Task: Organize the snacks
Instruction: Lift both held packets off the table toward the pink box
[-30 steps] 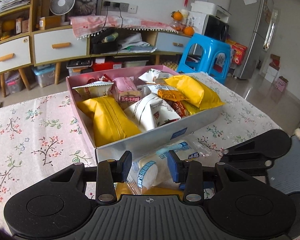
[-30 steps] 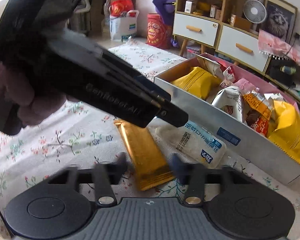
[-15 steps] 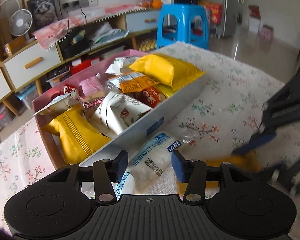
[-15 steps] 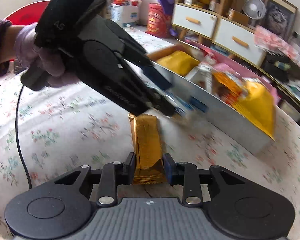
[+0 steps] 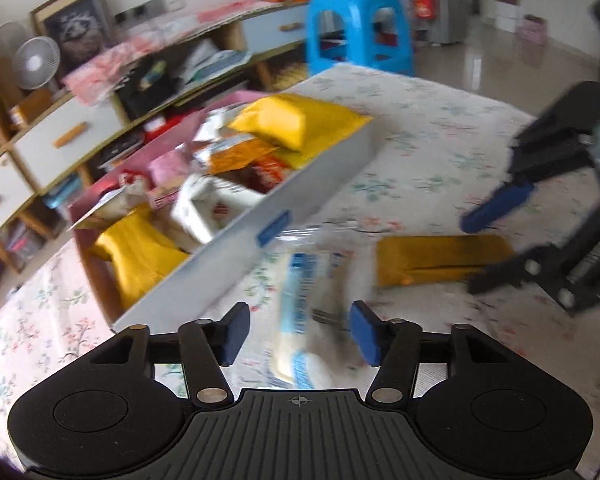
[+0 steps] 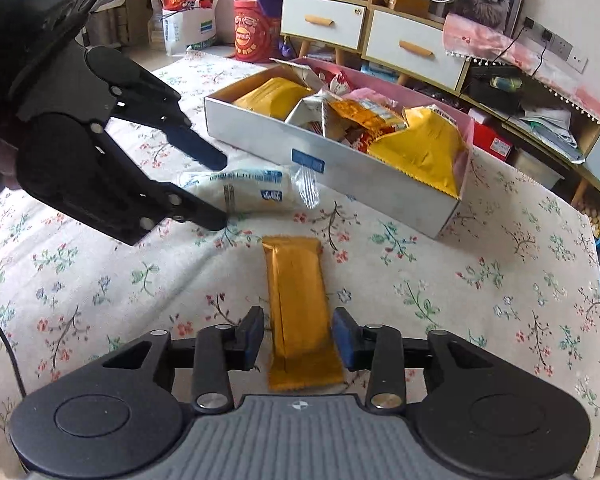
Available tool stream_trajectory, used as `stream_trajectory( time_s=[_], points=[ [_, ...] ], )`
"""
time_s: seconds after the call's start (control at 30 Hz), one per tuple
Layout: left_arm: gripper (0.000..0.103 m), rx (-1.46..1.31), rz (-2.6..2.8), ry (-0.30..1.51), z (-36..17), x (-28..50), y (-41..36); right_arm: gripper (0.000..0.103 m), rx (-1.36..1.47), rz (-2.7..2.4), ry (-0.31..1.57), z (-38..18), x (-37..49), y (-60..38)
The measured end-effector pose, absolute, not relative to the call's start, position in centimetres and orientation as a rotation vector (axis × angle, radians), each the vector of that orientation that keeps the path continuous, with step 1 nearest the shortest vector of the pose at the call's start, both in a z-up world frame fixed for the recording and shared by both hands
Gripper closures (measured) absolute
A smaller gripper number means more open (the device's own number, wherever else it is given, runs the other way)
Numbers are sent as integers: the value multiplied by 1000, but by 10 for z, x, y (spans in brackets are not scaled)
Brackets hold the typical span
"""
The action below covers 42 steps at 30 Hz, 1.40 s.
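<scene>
A white and blue snack packet (image 5: 304,320) lies on the floral tablecloth between the open jaws of my left gripper (image 5: 300,334); it also shows in the right wrist view (image 6: 248,192), with the left gripper (image 6: 220,188) over its left end. A golden wrapped bar (image 6: 300,312) lies between the open jaws of my right gripper (image 6: 299,338), apart from both pads; it also shows in the left wrist view (image 5: 440,256), with the right gripper (image 5: 484,244) at its right end. The snack box (image 6: 260,128), grey outside and pink inside, holds several packets.
The floral tablecloth (image 6: 100,280) covers the table. Low cabinets with white drawers (image 6: 412,46) stand behind the box. A blue plastic stool (image 5: 360,28) stands past the table's far edge. A red tin (image 6: 252,34) and bags sit on the floor.
My left gripper has swung right and widened around the white and blue packet. My right gripper has pulled back and opened wider around the golden bar. The left wrist view is blurred by motion.
</scene>
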<state>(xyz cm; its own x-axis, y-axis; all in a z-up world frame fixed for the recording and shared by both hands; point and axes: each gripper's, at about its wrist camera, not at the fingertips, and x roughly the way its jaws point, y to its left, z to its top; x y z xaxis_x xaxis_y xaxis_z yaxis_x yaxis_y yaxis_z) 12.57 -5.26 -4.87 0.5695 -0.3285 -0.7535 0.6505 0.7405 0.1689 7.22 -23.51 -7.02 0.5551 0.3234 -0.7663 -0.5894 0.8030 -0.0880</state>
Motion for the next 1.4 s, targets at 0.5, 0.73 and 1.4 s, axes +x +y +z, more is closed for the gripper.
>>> stream_trajectory(
  time_s=[0.5, 0.73, 1.4],
  points=[
    [59, 294, -496, 797, -55, 119, -53, 81, -342, 532, 787, -76, 75, -227],
    [77, 172, -440, 810, -56, 102, -44, 83, -338, 508, 796, -75, 67, -224],
    [86, -110, -339, 861, -44, 82, 10, 84, -223, 438, 866, -55, 66, -215]
  ],
)
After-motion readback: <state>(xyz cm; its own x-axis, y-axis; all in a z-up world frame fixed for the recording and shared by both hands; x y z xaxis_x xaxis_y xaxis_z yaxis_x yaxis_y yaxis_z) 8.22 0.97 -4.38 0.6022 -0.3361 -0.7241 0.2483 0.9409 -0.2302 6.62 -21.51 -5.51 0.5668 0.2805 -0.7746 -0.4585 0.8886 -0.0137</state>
